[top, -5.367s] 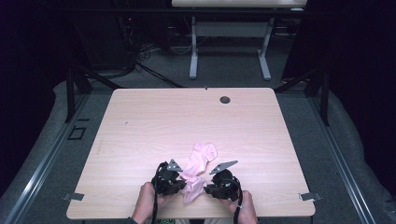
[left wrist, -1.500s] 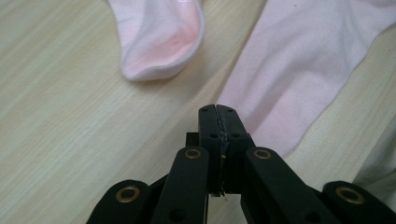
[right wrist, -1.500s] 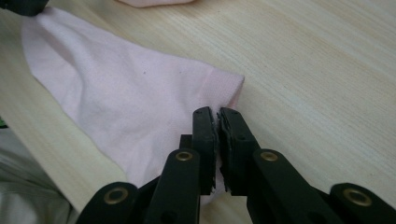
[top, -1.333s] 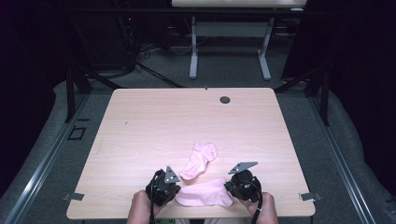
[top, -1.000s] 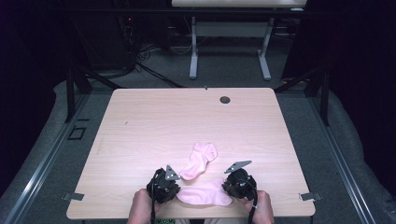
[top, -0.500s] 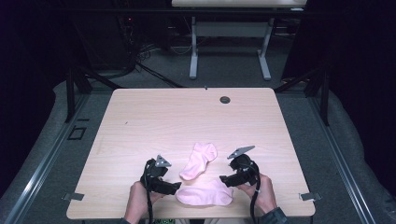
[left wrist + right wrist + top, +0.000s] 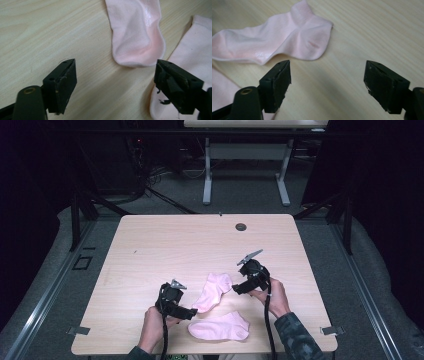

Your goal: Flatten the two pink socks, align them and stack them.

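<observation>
Two pink socks lie flat near the front edge of the table point(image 7: 150, 245). The far sock point(image 7: 214, 291) sits between the left gripper point(image 7: 186, 312) and right gripper point(image 7: 239, 288), both spread wide, holding nothing. The near sock point(image 7: 220, 327) waits. Next, I think, each gripper must pinch one end.

A lab or recording studio. Black curtains point(image 7: 380, 195) ring the pale wooden worktop point(image 7: 165, 245). Loose cables point(image 7: 150, 175) lie on grey carpet point(image 7: 360, 285) behind
</observation>
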Tool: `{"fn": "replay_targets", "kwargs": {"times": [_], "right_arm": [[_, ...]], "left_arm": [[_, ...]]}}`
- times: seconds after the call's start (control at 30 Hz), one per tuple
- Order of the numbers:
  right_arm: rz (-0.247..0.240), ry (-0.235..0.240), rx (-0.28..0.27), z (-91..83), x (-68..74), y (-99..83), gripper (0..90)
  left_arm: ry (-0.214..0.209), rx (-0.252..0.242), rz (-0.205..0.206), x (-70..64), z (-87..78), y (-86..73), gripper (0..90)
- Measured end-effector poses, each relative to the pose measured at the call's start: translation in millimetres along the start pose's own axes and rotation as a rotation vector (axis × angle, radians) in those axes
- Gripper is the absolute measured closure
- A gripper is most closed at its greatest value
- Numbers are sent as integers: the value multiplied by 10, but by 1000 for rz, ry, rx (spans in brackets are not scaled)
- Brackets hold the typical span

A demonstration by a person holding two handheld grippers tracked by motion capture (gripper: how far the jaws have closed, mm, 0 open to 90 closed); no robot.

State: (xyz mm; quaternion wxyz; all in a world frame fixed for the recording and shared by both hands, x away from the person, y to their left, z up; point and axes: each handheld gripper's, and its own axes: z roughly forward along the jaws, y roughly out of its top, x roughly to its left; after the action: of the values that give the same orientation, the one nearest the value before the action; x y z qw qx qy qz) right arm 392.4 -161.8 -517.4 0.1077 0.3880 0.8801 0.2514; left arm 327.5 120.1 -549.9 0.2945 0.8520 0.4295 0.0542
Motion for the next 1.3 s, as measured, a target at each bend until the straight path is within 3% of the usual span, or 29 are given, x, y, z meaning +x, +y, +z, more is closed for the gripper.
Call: {"fn": "replay_targets", "kwargs": {"times": [0.07,0.2,0.27,0.3,0.37,0.4,0.43,0.57,0.63,0.7,0.77,0.87,0.9,0.97,1.03,1.13,1.3], "right_arm": [[17,10,1,64,-35,58,265],[0,10,29,206,-92,213,384],[19,14,5,252,-88,231,409],[-7,12,34,270,-106,265,427],[24,20,23,363,-105,299,454],[35,24,15,409,-108,309,458],[11,29,64,414,-136,343,475],[28,62,79,532,-114,368,546],[6,63,127,606,-72,364,611],[19,44,96,653,-12,340,686],[-8,46,127,633,-14,356,709],[-15,35,121,621,31,341,821],[-15,35,121,621,31,341,821],[-16,26,125,597,31,329,856],[-1,29,118,550,25,284,874],[21,29,102,515,28,238,877],[46,33,95,335,31,111,879]], "left_arm": [[-3,-1,-6,4,21,23,273],[-5,-4,-21,3,60,57,353],[-7,-2,-23,3,82,73,378],[4,2,-24,-2,93,81,392],[7,12,-27,-3,119,93,416],[8,18,-20,-1,128,97,424],[8,19,-21,-10,138,98,435],[-5,23,1,-45,154,106,471],[9,35,24,-85,169,113,511],[16,47,59,-160,196,128,566],[19,49,70,-183,202,131,584],[46,63,112,-253,225,135,724],[52,64,129,-279,232,134,724],[60,67,153,-318,239,134,830],[63,69,179,-344,246,136,862],[61,69,188,-336,245,141,872],[69,85,202,-232,231,222,878]]}}
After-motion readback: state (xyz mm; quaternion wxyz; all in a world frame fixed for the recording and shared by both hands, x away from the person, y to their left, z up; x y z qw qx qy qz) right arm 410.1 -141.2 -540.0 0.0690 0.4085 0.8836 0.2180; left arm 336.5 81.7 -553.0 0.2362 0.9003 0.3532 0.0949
